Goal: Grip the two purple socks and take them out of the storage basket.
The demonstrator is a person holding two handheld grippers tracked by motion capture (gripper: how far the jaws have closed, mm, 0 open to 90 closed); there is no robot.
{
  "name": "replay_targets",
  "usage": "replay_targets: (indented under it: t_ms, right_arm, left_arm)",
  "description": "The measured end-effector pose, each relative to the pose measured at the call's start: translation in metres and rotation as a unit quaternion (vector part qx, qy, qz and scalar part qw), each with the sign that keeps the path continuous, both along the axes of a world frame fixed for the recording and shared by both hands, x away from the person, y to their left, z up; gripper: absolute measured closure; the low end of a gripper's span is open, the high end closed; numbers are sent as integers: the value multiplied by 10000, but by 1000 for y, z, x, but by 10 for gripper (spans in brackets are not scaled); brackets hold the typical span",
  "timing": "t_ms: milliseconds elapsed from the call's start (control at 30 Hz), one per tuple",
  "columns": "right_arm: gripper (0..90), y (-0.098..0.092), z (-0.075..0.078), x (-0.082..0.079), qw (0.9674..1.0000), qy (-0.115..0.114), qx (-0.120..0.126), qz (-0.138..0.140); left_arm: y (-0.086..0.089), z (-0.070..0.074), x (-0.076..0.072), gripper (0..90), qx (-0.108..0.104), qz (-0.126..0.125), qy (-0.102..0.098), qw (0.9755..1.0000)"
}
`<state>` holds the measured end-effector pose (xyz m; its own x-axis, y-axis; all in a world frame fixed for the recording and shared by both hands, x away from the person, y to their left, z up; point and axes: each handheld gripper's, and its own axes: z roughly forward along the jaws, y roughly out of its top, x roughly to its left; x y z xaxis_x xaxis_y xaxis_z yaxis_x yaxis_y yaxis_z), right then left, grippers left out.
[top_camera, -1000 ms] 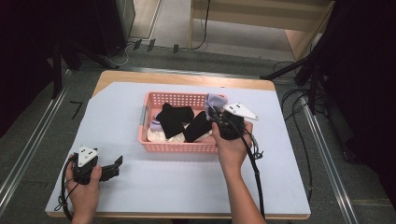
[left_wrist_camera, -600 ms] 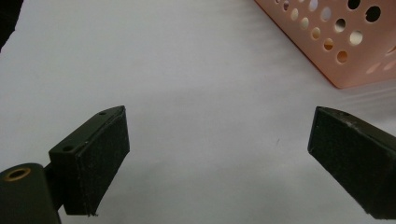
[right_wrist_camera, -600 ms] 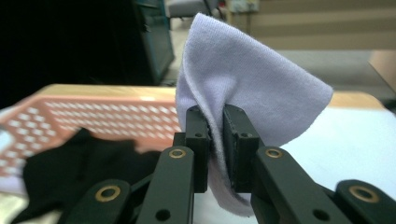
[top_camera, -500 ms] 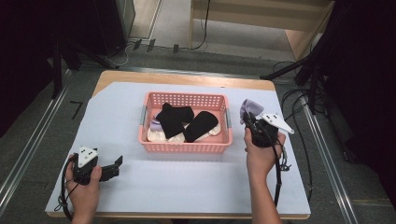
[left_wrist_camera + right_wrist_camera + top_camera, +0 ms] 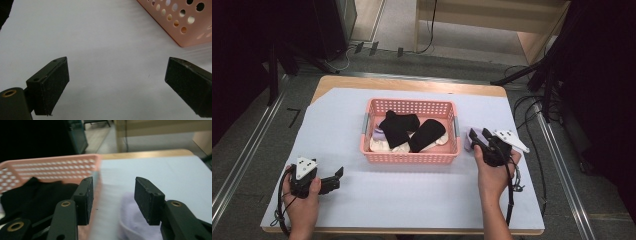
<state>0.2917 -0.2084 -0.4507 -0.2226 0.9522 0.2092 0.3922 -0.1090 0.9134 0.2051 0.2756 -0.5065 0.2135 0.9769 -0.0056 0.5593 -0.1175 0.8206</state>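
From the high view, I see my right gripper at the right end of the pink basket, just outside its wall, with the lavender sock lying on the white table cover right at the jaw tips. The jaws have just been opening, and from up here I cannot tell whether the pads touch the cloth. My left gripper rests low on the cover near the front left corner, well apart from the basket, pointing toward it. Inside the basket lie two black socks over some pale ones.

In the left gripper view, the jaws stand wide apart over bare white table cover with nothing between them; one corner of the pink basket shows at the upper right (holes along its wall).

In the right gripper view, the right gripper stands partly open, and the lavender sock lies on the cover below the gap, toward the right-hand jaw. The pads do not press on it. The pink basket sits to the left with a black sock inside, and its near edge is blurred.
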Motion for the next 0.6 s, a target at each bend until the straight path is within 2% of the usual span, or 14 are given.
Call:
replay_targets:
  t_ms: [33, 67, 100, 200, 233, 267, 300, 367, 400, 433, 500, 567, 600]
  right_arm:
    - [498, 0, 0, 0, 10000, 0, 0, 0]
    - [502, 20, 8, 1, 9996, -49, -121, 247]
    - [506, 30, 11, 2, 9991, -48, -123, 393]
    - [522, 63, 15, 5, 9972, -51, -196, 723]
    - [522, 63, 15, 5, 9972, -51, -196, 723]
    - [538, 82, 16, 7, 9953, -49, -182, 946]
    - [551, 92, 16, 8, 9946, -6, -198, 1022]
    - [572, 109, 14, 12, 9922, 60, -177, 1231]
    - [572, 109, 14, 12, 9922, 60, -177, 1231]
    - [598, 126, 12, 15, 9900, 126, -177, 1392]
    - [615, 141, 11, 19, 9875, 189, -239, 1546]
    - [624, 149, 10, 21, 9865, 208, -247, 1607]
    - [644, 163, 11, 24, 9837, 274, -292, 1754]
  left_arm:
    - [0, 0, 0, 61, 0, 0, 0, 10000]
    - [0, 0, 0, 61, 9, 0, 6, 10000]
    - [0, 0, 0, 61, 8, 0, 5, 10000]
    - [0, 0, 0, 61, 2, -10, 6, 10000]
    - [0, 0, 0, 61, 2, -10, 6, 10000]
    - [0, 0, 0, 61, -6, 6, -4, 10000]
    - [0, 0, 0, 61, -1, -10, 8, 10000]
    - [0, 0, 0, 61, 0, -22, 0, 10000]
    - [0, 0, 0, 61, 0, -22, 0, 10000]
    - [1, 0, 0, 61, -8, -29, -2, 10000]
    - [1, 0, 0, 61, -26, -27, 12, 10000]
    - [1, 0, 0, 61, -29, -22, 24, 10000]
    - [1, 0, 0, 61, -36, -20, 29, 10000]
